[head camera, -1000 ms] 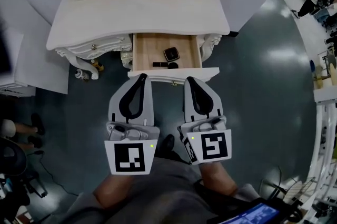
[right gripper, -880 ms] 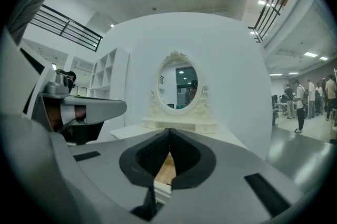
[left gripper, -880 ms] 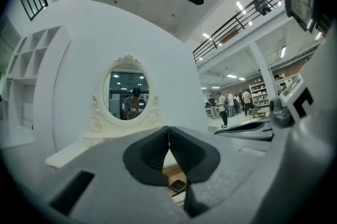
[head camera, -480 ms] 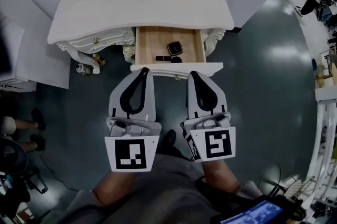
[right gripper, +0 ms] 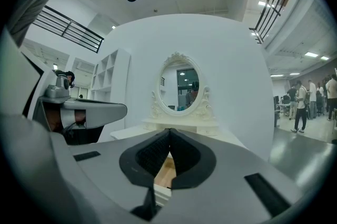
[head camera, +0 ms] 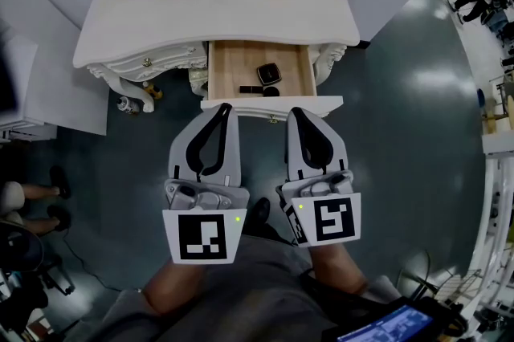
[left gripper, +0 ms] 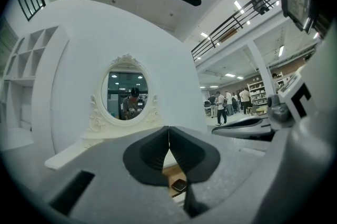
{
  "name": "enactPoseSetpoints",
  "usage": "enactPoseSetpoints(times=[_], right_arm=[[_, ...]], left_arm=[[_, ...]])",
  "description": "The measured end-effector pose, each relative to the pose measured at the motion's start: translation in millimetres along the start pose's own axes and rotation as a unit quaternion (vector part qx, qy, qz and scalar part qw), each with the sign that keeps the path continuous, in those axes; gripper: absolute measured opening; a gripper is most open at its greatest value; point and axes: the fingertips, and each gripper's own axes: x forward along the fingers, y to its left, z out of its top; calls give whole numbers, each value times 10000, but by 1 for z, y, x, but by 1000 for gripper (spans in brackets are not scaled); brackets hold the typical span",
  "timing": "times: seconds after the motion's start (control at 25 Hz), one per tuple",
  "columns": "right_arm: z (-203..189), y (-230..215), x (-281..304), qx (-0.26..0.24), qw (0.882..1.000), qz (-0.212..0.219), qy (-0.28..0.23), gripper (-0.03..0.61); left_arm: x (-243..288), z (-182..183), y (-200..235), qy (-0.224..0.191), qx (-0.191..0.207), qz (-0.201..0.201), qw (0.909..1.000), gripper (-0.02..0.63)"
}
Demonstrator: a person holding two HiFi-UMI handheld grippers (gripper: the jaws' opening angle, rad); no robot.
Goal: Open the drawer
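Drawer [head camera: 233, 66] sits pulled out at top centre, small dark items [head camera: 268, 75] inside; left gripper [head camera: 224, 108] and right gripper [head camera: 294, 113] both pressed together, empty, just below its front.

Grey hand-held grippers [head camera: 225, 108] [head camera: 294, 113]; black pads [left gripper: 152, 157]; marker cubes [head camera: 202, 237].
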Motion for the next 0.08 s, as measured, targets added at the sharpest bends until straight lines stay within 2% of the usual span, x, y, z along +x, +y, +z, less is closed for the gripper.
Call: enactPoseSetpoints(times=[0.08], right_arm=[[1, -1, 2, 7, 10000, 6, -6, 12]], left_arm=[[1, 0, 1, 10, 39, -8, 10000, 15]])
